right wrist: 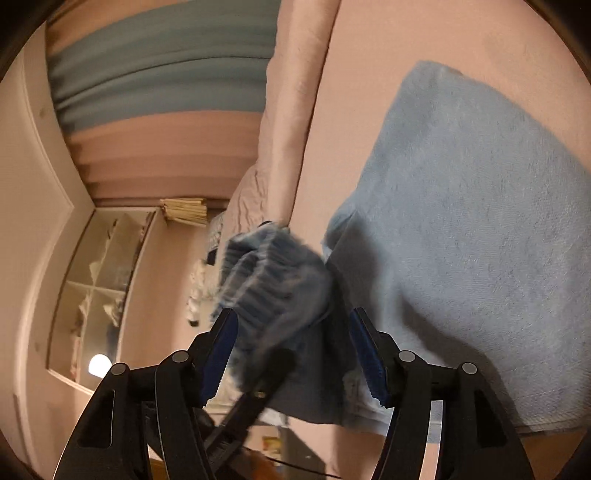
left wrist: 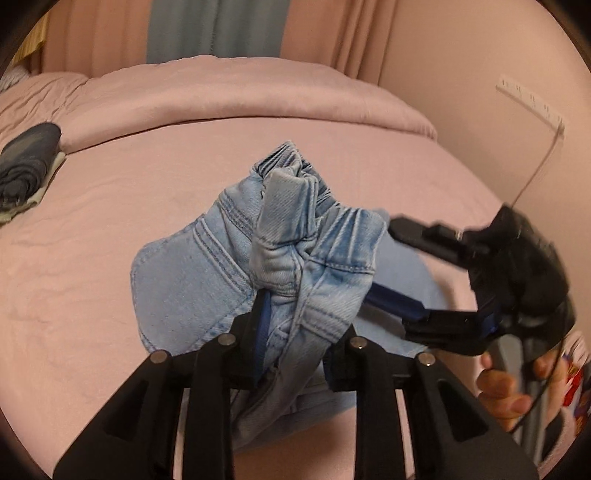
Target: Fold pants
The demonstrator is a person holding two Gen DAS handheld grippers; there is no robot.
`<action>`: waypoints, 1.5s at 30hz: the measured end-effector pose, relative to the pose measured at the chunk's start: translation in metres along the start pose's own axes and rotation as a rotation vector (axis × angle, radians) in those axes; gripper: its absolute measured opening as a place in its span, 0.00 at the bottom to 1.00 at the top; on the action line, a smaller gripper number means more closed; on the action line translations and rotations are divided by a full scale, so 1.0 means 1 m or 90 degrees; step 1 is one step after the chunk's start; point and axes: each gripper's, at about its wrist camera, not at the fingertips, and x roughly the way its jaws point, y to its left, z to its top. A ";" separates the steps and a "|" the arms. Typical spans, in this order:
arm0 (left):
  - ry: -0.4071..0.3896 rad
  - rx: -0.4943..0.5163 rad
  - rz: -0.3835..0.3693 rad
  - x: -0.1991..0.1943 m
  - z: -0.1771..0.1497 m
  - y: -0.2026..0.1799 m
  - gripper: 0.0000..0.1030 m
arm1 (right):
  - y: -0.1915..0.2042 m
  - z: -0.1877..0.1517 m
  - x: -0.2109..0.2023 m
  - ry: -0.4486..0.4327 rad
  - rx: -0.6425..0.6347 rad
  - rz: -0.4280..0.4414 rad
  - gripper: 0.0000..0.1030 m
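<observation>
Light blue denim pants (left wrist: 221, 266) are bunched up above the pink bed (left wrist: 110, 240). My left gripper (left wrist: 295, 317) is shut on the bunched waistband, which sticks up between its fingers. My right gripper (left wrist: 391, 258) comes in from the right in the left wrist view, its fingers spread around the edge of the same bunch. In the right wrist view the right gripper (right wrist: 291, 336) stands open with the gathered elastic waistband (right wrist: 273, 280) between its blue pads (right wrist: 364, 350). The rest of the pants (right wrist: 461, 221) hangs spread out behind.
A folded dark garment (left wrist: 26, 162) lies at the bed's left edge. A rolled pink duvet (left wrist: 240, 92) lies across the far side of the bed. Curtains (left wrist: 218, 29) hang behind. A wall (left wrist: 480, 74) stands to the right. A shelf unit (right wrist: 99, 288) shows in the right wrist view.
</observation>
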 end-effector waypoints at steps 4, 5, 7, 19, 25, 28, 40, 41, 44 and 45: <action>0.009 0.014 0.014 0.009 0.005 0.002 0.27 | 0.004 0.003 0.004 0.009 0.008 0.001 0.69; 0.013 0.016 0.013 0.010 0.005 0.003 0.28 | 0.006 0.006 0.005 0.011 0.006 -0.002 0.70; 0.019 0.015 0.008 0.011 0.004 0.005 0.29 | 0.009 0.012 0.009 0.019 0.001 -0.011 0.70; 0.045 0.015 -0.041 0.024 -0.001 0.003 0.47 | 0.015 0.012 0.023 0.039 -0.007 -0.049 0.70; 0.035 0.001 -0.078 0.016 -0.004 0.010 0.50 | 0.012 0.013 0.021 0.037 -0.008 -0.061 0.70; 0.033 -0.017 -0.104 0.009 -0.007 0.015 0.52 | 0.011 0.013 0.022 0.037 -0.010 -0.068 0.70; 0.030 -0.230 -0.174 -0.010 -0.020 0.080 0.61 | 0.016 0.015 0.029 0.034 -0.052 -0.141 0.70; 0.033 -0.254 -0.167 -0.008 -0.021 0.087 0.61 | 0.018 0.014 0.031 0.033 -0.064 -0.156 0.70; 0.048 -0.329 -0.176 0.000 -0.029 0.106 0.63 | 0.027 0.011 0.039 0.034 -0.109 -0.205 0.70; 0.056 -0.352 -0.184 0.004 -0.031 0.111 0.64 | 0.029 0.010 0.042 0.036 -0.124 -0.221 0.69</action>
